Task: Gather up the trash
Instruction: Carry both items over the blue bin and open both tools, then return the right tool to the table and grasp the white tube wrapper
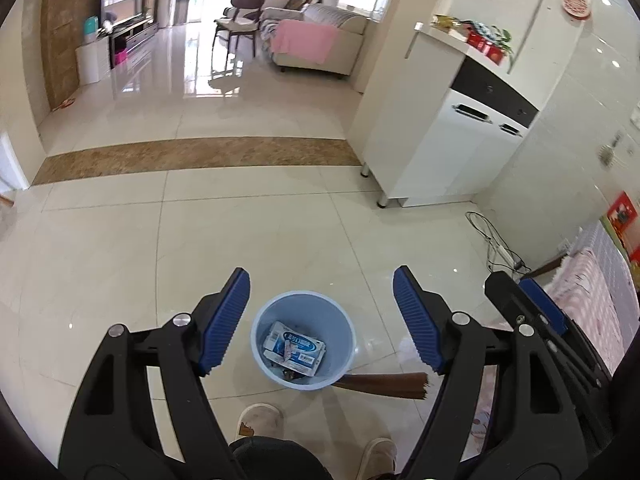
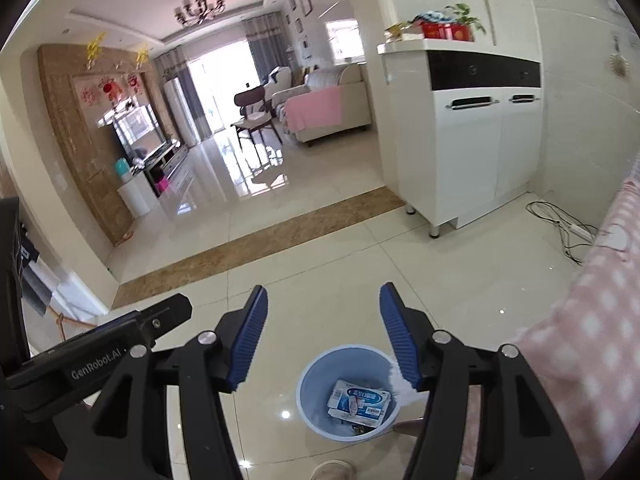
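A light blue bin (image 1: 259, 334) stands on the tiled floor just below and between my left gripper's (image 1: 321, 272) fingers, which stand wide open with nothing in them. A blue-and-white carton (image 1: 294, 346) lies in the bin on top of other scraps. The right wrist view shows the same bin (image 2: 309, 380) and carton (image 2: 360, 400) below my right gripper (image 2: 324, 287), whose jaws stand apart. A blurred white scrap (image 2: 402, 386) hangs by the lower end of its right pad, over the bin's rim. The right gripper (image 1: 520, 292) also shows beside the left one.
A white cabinet (image 1: 440, 152) stands ahead on the right, with a power strip and cords (image 1: 500, 248) on the floor near it. A pink checked cloth (image 2: 592, 340) fills the right side. A brown wooden piece (image 1: 384, 386) lies behind the bin. A person's slippers (image 1: 260, 420) are below.
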Demonstrator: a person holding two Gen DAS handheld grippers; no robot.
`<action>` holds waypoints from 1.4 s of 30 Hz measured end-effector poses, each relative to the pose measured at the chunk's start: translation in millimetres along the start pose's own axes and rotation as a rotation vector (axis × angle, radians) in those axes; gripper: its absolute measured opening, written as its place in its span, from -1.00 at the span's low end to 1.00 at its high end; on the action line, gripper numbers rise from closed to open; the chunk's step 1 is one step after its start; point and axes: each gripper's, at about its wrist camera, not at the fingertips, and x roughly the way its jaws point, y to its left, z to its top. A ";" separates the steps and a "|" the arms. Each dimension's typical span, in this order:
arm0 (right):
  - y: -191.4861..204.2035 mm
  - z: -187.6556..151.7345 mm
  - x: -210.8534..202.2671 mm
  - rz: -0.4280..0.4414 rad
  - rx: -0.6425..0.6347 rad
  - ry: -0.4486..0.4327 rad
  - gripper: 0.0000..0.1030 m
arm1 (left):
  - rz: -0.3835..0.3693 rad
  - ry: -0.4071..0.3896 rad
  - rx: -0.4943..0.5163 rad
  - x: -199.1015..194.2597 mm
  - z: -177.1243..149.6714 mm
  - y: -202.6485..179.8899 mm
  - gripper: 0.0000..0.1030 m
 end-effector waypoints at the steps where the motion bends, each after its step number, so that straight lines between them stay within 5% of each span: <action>1: -4.0 0.9 -7.1 -0.006 0.009 -0.007 0.13 | -0.007 -0.004 0.010 -4.5 -0.6 -5.0 0.43; 13: -60.1 -7.7 -124.9 -0.119 0.089 -0.129 0.15 | -0.159 -0.043 0.161 -63.4 -24.7 -90.4 0.46; 18: -106.4 -23.9 -190.5 -0.237 0.148 -0.175 0.16 | -0.324 -0.008 0.234 -89.1 -48.2 -153.0 0.47; 28: -208.3 -76.8 -299.8 -0.489 0.311 -0.218 0.16 | -0.487 0.051 0.486 -120.0 -119.2 -282.1 0.47; 33: -253.6 -101.1 -317.0 -0.572 0.390 -0.144 0.16 | -0.520 0.092 0.588 -123.9 -153.3 -327.2 0.47; 42: -285.3 -103.5 -305.7 -0.526 0.405 -0.083 0.03 | -0.500 0.127 0.637 -110.4 -168.6 -352.9 0.49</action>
